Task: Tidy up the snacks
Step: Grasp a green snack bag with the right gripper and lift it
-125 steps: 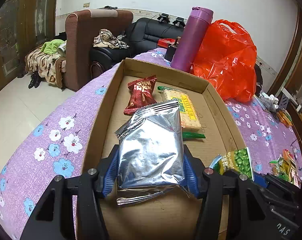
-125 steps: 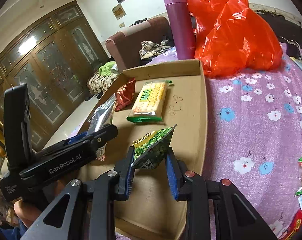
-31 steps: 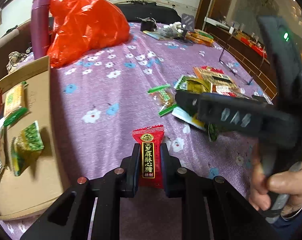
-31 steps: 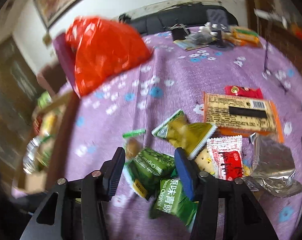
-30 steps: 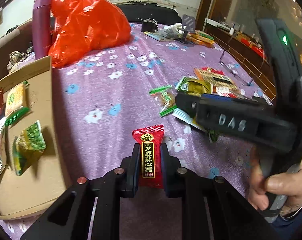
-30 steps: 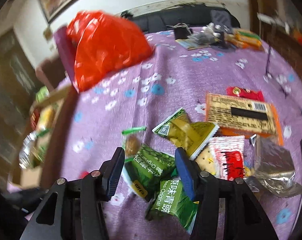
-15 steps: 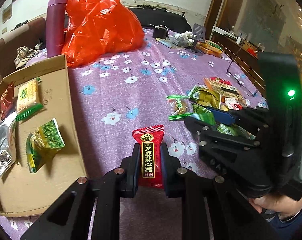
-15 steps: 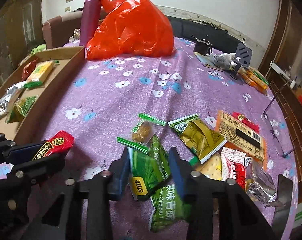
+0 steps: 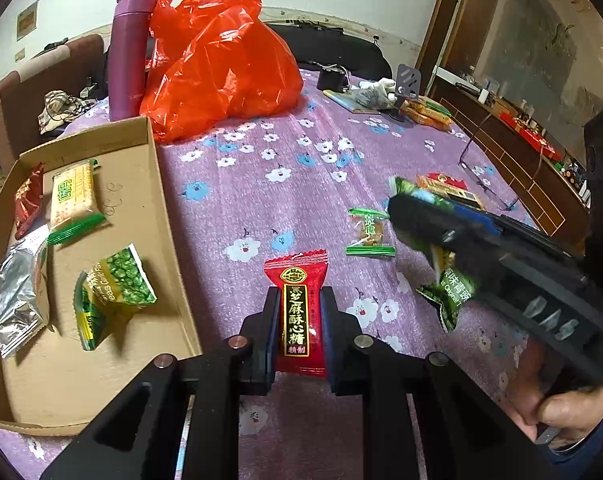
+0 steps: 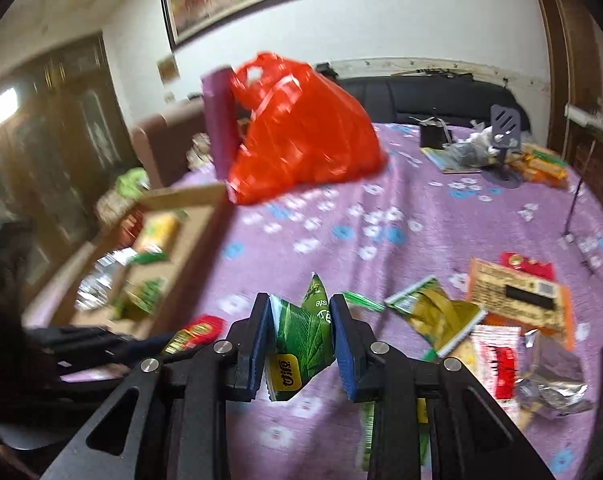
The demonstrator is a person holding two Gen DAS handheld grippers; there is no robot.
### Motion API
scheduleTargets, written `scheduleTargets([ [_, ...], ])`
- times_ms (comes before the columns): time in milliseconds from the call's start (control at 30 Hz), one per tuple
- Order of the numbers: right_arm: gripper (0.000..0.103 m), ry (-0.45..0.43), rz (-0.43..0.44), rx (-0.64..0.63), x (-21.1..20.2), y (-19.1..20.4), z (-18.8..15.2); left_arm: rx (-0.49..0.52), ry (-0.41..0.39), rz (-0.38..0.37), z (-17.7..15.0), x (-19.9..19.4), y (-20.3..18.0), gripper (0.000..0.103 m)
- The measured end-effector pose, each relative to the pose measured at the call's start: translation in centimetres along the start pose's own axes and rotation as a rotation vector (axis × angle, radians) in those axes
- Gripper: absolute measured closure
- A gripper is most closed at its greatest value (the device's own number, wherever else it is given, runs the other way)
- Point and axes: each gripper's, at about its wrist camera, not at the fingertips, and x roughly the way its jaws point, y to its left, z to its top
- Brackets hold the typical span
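My left gripper point(image 9: 299, 322) is shut on a red candy packet point(image 9: 297, 308) with gold lettering, held above the purple cloth just right of the cardboard tray point(image 9: 153, 184). The tray holds a green pea packet point(image 9: 115, 286), a silver pouch point(image 9: 19, 292), a yellow cracker pack point(image 9: 73, 194) and a red packet point(image 9: 28, 200). My right gripper point(image 10: 303, 340) is shut on a green snack packet point(image 10: 299, 340), lifted off the table; it also shows in the left wrist view point(image 9: 421, 216). Loose snacks point(image 10: 501, 320) lie to its right.
A red plastic bag point(image 9: 217, 64) and a purple flask point(image 9: 127, 52) stand behind the tray. A small green-edged sweet point(image 9: 367, 232) lies on the floral cloth point(image 9: 301, 184). Clutter and a phone stand point(image 9: 405, 84) sit at the far edge. A sofa is beyond.
My right gripper closed on the green packet and lifted it off the pile, swinging left toward the tray. My left gripper keeps the red candy and has shifted nearer the tray.
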Motion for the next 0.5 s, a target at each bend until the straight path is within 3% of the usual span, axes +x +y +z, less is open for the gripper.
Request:
scheduleTargets([
  [233, 0.07, 0.012, 0.169, 0.199, 0.3, -2.5, 0.1, 0.0, -0.015, 0.001, 0.2, -0.6, 0.0, 0.085],
  [500, 0.07, -0.005, 0.165, 0.104, 0.0, -0.2, -0.2, -0.025, -0.054, 0.029, 0.5, -2.0, 1.5, 0.085],
])
